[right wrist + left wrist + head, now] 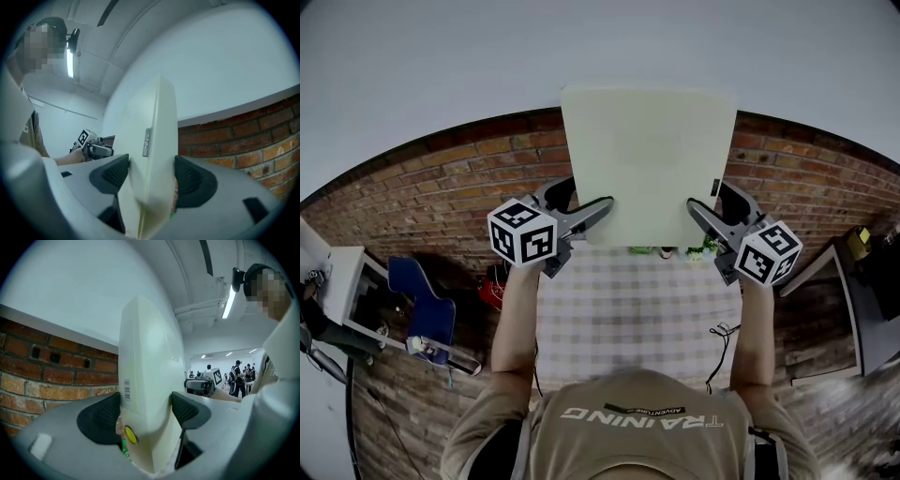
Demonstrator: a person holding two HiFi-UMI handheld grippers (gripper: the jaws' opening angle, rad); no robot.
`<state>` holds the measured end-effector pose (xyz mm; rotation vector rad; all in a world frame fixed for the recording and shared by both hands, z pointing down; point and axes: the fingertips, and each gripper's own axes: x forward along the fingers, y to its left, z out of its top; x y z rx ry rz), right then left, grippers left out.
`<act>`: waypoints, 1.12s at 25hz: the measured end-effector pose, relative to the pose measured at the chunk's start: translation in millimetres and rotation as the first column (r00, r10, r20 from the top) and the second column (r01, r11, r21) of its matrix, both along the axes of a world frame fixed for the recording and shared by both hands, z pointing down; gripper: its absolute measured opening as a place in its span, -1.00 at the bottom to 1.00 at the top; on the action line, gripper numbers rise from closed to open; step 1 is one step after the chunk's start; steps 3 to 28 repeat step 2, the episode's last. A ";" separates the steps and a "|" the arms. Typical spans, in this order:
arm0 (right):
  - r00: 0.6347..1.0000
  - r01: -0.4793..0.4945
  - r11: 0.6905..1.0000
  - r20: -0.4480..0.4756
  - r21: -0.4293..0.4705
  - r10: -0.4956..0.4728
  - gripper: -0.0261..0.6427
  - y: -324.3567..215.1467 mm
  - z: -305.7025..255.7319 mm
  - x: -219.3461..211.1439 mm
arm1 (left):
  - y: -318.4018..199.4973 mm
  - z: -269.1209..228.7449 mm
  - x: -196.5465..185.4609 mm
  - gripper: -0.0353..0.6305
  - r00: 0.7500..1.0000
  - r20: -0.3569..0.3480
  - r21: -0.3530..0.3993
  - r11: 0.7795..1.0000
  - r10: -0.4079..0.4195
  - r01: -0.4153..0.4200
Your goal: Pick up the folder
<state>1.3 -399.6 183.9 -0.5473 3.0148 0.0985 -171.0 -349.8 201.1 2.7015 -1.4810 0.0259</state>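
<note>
A pale cream folder (649,159) is held up flat in front of the brick wall, well above the checked tablecloth (628,309). My left gripper (605,208) is shut on its lower left edge and my right gripper (694,208) is shut on its lower right edge. In the left gripper view the folder (147,385) stands edge-on between the black pads (101,416), with a barcode sticker on its side. From the right gripper view the folder (157,154) is likewise pinched between both pads (187,180), and the other gripper (91,147) shows beyond it.
A brick wall (441,187) runs behind the table. A blue chair (422,305) stands at the left by a white cabinet (337,281). Small items (675,251) sit at the table's far edge under the folder. Another table (853,281) is at the right. People stand far off (239,376).
</note>
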 end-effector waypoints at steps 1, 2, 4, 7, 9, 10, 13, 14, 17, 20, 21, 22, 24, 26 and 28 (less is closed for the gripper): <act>1.000 0.000 1.000 -0.004 -0.001 0.000 -0.09 -1.3 0.7 0.2 | -1.2 0.8 0.4 0.10 1.000 0.000 0.000 1.000 0.000 0.000; 1.000 0.000 1.000 -0.008 -0.001 0.000 -0.09 -2.5 1.4 0.5 | -2.4 1.6 0.9 0.10 1.000 0.000 0.000 1.000 0.000 0.000; 1.000 0.000 1.000 -0.008 -0.001 0.000 -0.09 -2.5 1.4 0.5 | -2.4 1.6 0.9 0.10 1.000 0.000 0.000 1.000 0.000 0.000; 1.000 0.000 1.000 -0.008 -0.001 0.000 -0.09 -2.5 1.4 0.5 | -2.4 1.6 0.9 0.10 1.000 0.000 0.000 1.000 0.000 0.000; 1.000 0.000 1.000 -0.008 -0.001 0.000 -0.09 -2.5 1.4 0.5 | -2.4 1.6 0.9 0.10 1.000 0.000 0.000 1.000 0.000 0.000; 1.000 0.000 1.000 -0.008 -0.001 0.000 -0.09 -2.5 1.4 0.5 | -2.4 1.6 0.9 0.10 1.000 0.000 0.000 1.000 0.000 0.000; 1.000 0.000 1.000 -0.008 -0.001 0.000 -0.09 -2.5 1.4 0.5 | -2.4 1.6 0.9 0.10 1.000 0.000 0.000 1.000 0.000 0.000; 1.000 0.000 1.000 -0.008 -0.001 0.000 -0.09 -2.5 1.4 0.5 | -2.4 1.6 0.9 0.10 1.000 0.000 0.000 1.000 0.000 0.000; 1.000 0.000 1.000 -0.008 -0.001 0.000 -0.09 -2.5 1.4 0.5 | -2.4 1.6 0.9 0.10 1.000 0.000 0.000 1.000 0.000 0.000; 1.000 0.000 1.000 -0.008 -0.001 0.000 -0.09 -2.5 1.4 0.5 | -2.4 1.6 0.9 0.10 1.000 0.000 0.000 1.000 0.000 0.000; 1.000 0.000 1.000 -0.008 -0.001 0.000 -0.09 -2.5 1.4 0.5 | -2.4 1.6 0.9 0.10 1.000 0.000 0.000 1.000 0.000 0.000; 1.000 0.000 1.000 -0.008 -0.001 0.000 -0.09 -2.5 1.4 0.5 | -2.4 1.6 0.9 0.10 1.000 0.000 0.000 1.000 0.000 0.000; 1.000 0.000 1.000 -0.008 -0.001 0.000 -0.09 -2.5 1.4 0.5 | -2.4 1.6 0.9 0.10 1.000 0.000 0.000 1.000 0.000 0.000; 1.000 0.000 1.000 -0.008 -0.001 0.000 -0.09 -2.5 1.4 0.5 | -2.4 1.6 0.9 0.10 1.000 0.000 0.000 1.000 0.000 0.000; 1.000 0.000 1.000 -0.008 -0.001 0.000 -0.09 -2.5 1.4 0.5 | -2.4 1.6 0.9 0.10 1.000 0.000 0.000 1.000 0.000 0.000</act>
